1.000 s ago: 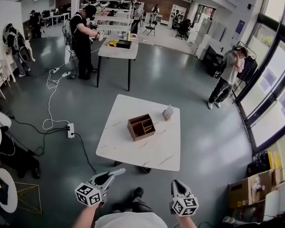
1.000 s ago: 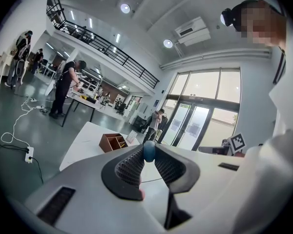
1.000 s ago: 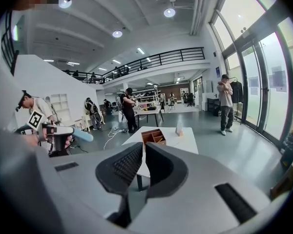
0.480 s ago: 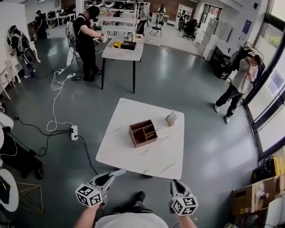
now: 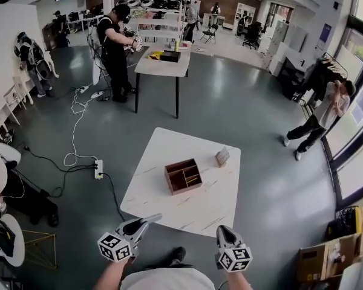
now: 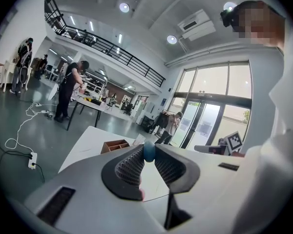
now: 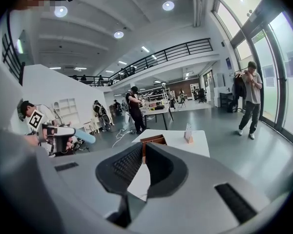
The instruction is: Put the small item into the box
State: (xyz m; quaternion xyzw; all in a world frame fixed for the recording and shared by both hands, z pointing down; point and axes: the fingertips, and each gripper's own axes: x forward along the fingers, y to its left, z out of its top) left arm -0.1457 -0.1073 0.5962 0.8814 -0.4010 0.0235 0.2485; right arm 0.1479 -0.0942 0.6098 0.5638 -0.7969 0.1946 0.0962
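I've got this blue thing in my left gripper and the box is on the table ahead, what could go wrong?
The blue item sits only at the tips of the left gripper, so it may slip out before reaching the box. The box's compartments are small; a high release might bounce it onto the table.

Small blue item (image 6: 149,151), pinched at the left gripper's (image 5: 150,219) jaw tips. Brown wooden box (image 5: 183,176), open-topped, partitioned, upright on white table (image 5: 163,147).

Near half of the worktop (image 5: 193,209) lies bare, open from its front edge; the open-topped wooden box (image 5: 183,176) stands mid-surface; a small card stand (image 5: 222,156) sits apart beyond it, near the right edge; a power strip (image 5: 98,169) lies on the floor (image 5: 242,95) at left.
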